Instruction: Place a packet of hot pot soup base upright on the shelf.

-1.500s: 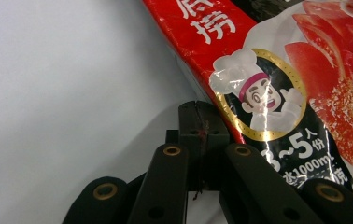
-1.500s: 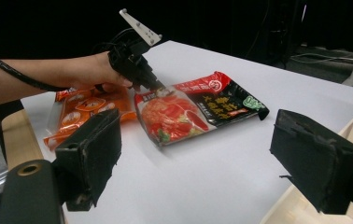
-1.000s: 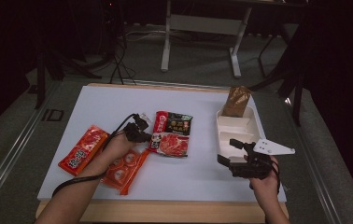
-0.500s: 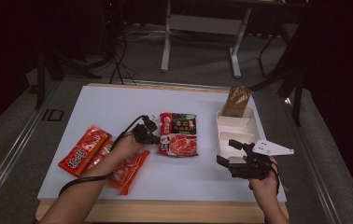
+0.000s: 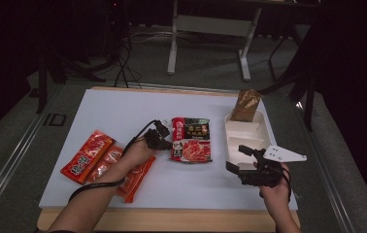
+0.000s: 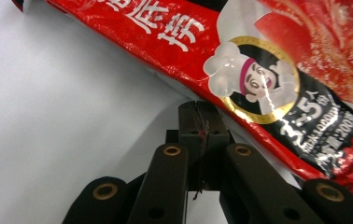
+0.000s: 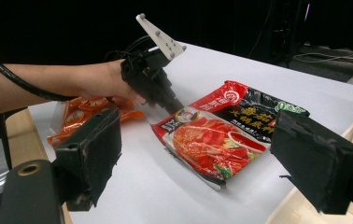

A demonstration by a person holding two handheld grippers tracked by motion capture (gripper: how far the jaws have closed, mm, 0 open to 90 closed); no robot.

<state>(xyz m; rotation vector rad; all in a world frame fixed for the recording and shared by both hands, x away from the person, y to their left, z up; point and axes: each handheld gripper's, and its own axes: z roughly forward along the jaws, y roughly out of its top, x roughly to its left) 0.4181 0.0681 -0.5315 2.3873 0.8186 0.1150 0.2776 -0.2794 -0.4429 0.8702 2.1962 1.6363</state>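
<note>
Pressing at mid-frame, the left tongs point(image 5: 164, 141), jaws together, touched the soup-base packet point(image 5: 191, 140); the right tongs point(image 5: 242, 158) stood apart

Light falls from above onto the white table point(image 5: 123, 116), which is bright, while the room beyond it is nearly black. The red soup-base packet point(image 6: 277, 70) shows glare on its foil and close-up blur. Shadows beside the packet are soft.

Black fingers point(image 6: 198, 122), brass rivets, grey three-cornered plate point(image 5: 283, 154)
</note>
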